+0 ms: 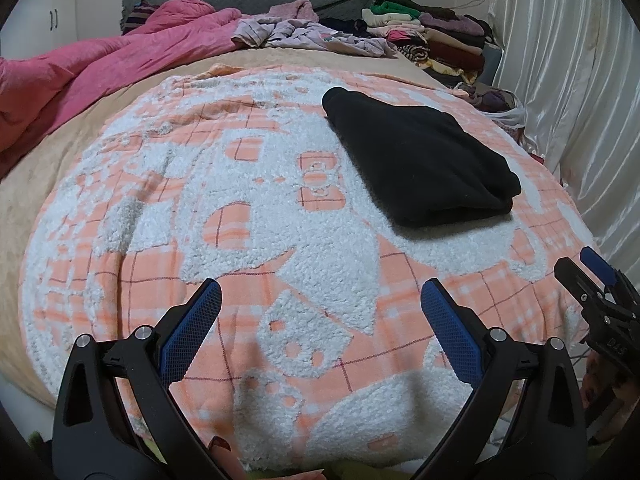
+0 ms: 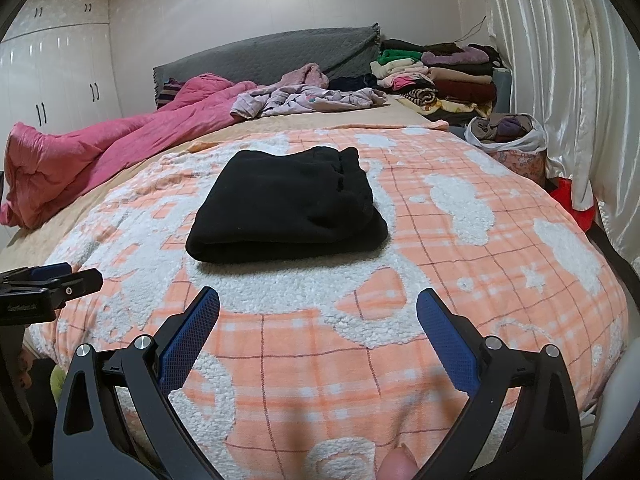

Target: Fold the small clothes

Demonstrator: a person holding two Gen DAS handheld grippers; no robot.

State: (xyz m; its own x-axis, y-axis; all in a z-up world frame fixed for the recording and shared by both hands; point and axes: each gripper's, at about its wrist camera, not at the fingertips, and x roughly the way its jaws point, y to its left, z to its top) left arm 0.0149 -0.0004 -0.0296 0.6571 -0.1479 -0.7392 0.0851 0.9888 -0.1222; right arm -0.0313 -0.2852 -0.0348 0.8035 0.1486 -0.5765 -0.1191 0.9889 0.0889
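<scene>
Black garment [image 2: 288, 208]: folded, lying mid-blanket [image 2: 460, 280], far of both grippers. Left gripper [image 1: 320, 300]: jaws wide, empty. Right gripper [image 2: 318, 304]: jaws wide, empty. Step: fold apparently complete. Next: probably move the bundle aside, or fetch one from the far pile [image 2: 304, 98].

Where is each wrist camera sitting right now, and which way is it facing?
Left wrist: low at the bed's near edge, facing the headboard; open left gripper in front, right gripper at the right edge.
Right wrist: the same edge, further right; open right gripper, left gripper at left, a fingertip below.
Shared: folded black garment on the blanket.
</scene>
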